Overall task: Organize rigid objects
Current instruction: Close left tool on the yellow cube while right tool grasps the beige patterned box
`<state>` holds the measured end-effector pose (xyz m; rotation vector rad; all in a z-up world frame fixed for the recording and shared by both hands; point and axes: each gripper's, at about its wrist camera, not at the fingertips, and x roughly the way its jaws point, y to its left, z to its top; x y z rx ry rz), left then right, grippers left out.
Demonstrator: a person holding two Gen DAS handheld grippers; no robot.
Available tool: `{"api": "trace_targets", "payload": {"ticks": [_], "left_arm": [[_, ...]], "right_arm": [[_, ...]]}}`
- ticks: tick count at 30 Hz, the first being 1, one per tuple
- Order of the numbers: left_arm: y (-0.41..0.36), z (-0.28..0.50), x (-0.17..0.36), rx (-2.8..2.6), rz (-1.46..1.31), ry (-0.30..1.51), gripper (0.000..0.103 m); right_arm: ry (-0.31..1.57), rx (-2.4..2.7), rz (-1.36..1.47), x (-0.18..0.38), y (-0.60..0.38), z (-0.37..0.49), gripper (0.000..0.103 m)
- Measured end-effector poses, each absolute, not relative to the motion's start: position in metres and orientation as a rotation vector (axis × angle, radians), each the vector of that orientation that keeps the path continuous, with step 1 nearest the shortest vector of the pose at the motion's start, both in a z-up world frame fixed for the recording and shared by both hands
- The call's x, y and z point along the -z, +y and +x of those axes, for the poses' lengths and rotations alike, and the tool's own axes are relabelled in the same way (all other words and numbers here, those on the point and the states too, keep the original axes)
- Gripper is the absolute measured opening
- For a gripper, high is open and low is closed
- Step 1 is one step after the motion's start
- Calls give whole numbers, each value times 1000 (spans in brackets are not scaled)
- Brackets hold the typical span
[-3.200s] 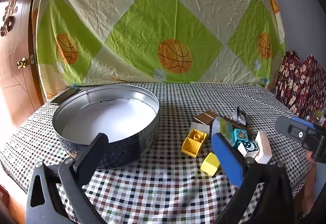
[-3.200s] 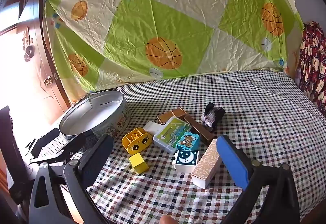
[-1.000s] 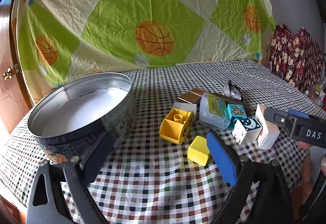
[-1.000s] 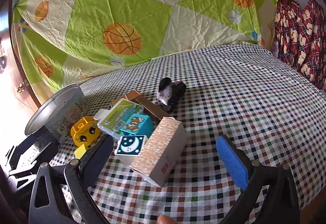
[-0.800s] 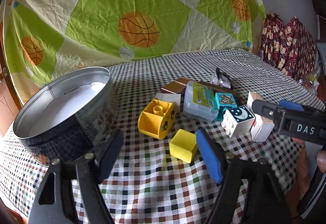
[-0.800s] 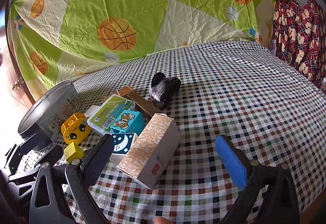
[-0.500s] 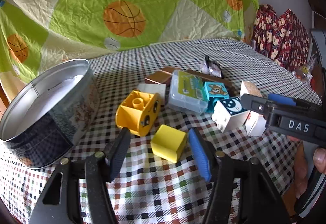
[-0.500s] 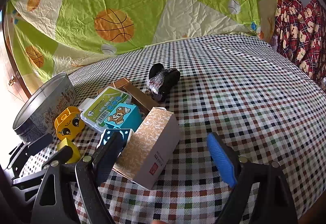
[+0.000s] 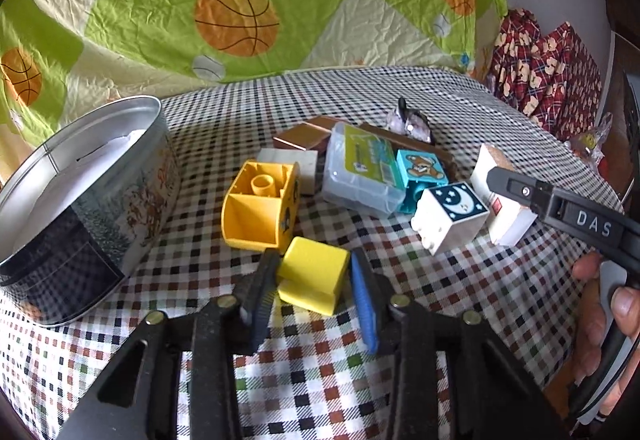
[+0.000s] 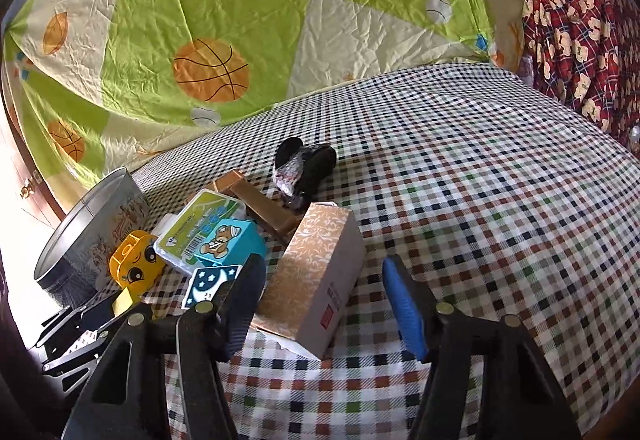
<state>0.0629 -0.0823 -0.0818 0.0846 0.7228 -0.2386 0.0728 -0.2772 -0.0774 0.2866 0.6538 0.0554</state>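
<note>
My left gripper (image 9: 312, 280) has just been closing and now pinches the yellow cube (image 9: 314, 274) — the tin (image 9: 86, 176) lies off to its left. My right gripper (image 10: 320, 304), also closing, straddles the patterned box (image 10: 316, 276), seemingly not yet clamped.

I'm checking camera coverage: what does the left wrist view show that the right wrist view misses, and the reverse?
Only the left wrist view shows the left gripper with its jaws, which have just been closing, shut on the yellow block, and the tin's white-lined inside. Only the right wrist view shows the patterned box between the right gripper's closing jaws, untouched. Both show the moon cube and bear cube.
</note>
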Motion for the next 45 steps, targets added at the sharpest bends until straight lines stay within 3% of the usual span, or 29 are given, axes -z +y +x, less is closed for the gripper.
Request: {"api": "trace_targets", "payload": {"ticks": [11, 17, 18, 19, 21, 45], "left_arm": [[-79, 65, 83, 221, 76, 734, 36], [-78, 69, 84, 240, 60, 754, 33], [-75, 71, 85, 253, 41, 765, 29], [-72, 72, 86, 262, 19, 772, 29], [-67, 72, 86, 277, -15, 771, 28], [-63, 51, 74, 263, -24, 603, 28]], "right_arm": [[627, -2, 188, 69, -266, 70, 63], [714, 2, 150, 79, -261, 82, 63], [729, -5, 146, 82, -260, 82, 56], [743, -11, 147, 85, -260, 84, 42], [749, -18, 166, 89, -262, 83, 27], [499, -22, -12, 57, -236, 67, 27]]}}
